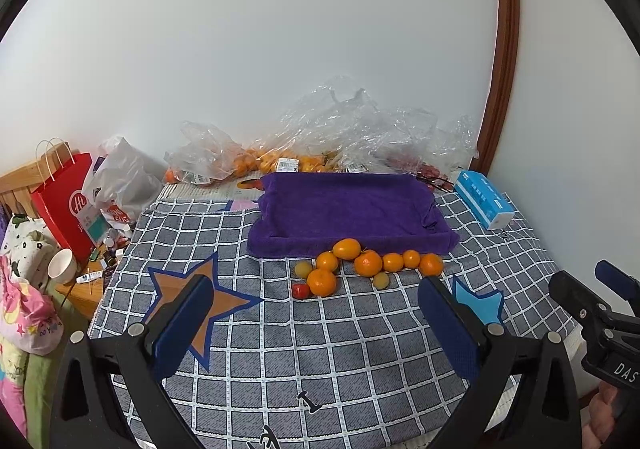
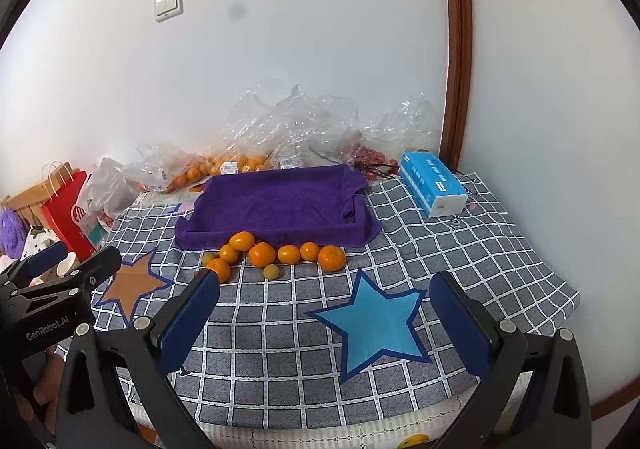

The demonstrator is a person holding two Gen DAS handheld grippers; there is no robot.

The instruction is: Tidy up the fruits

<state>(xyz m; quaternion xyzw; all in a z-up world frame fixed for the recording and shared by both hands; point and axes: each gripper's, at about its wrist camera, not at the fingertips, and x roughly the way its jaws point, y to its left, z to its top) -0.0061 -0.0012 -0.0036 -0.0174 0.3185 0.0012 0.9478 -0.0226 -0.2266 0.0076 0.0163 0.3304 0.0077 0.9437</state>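
both grippers up over the near part of the checked tablecloth (image 1: 360, 349), nothing in either. left gripper (image 1: 316, 319): jaws spread wide, blue pads (image 1: 182, 325) empty. right gripper (image 2: 326, 315): also spread wide, empty, sitting beside the left one; each shows at the edge of the other's wrist view.

landmark = purple towel-lined tray (image 1: 344, 209), centre of the cloth, nothing visible inside it.

fruit relative to the tray:
- row of mandarins (image 1: 368, 263) along the tray's near edge, loose on the cloth, most touching each other. one mandarin (image 1: 347, 248) sits right against the tray's near rim.
- largest-looking mandarin (image 1: 322, 282) at the left end of the group, a bit nearer the grippers than the row.
- two small yellow-green fruits: one (image 1: 303, 269) left of the row, one (image 1: 381, 279) just on the near side of the row's middle. can't tell what kind.
- small red fruit (image 1: 301, 291) touching the left-end mandarin, on the side away from the tray. mostly hidden in the right wrist view.

behind the tray, against the wall: clear plastic bags (image 1: 344, 129), more mandarins inside (image 1: 248, 163), small red fruit (image 2: 370, 157) in the bags at the right end.

right of the tray: blue tissue pack (image 1: 484, 201). left of the tray, off the table: red paper bag (image 1: 66, 205) and white cup (image 1: 62, 265).

orange star patch (image 1: 192, 297) and blue star patch (image 2: 376, 325) on the cloth, both on the tray's near side, one under each gripper.
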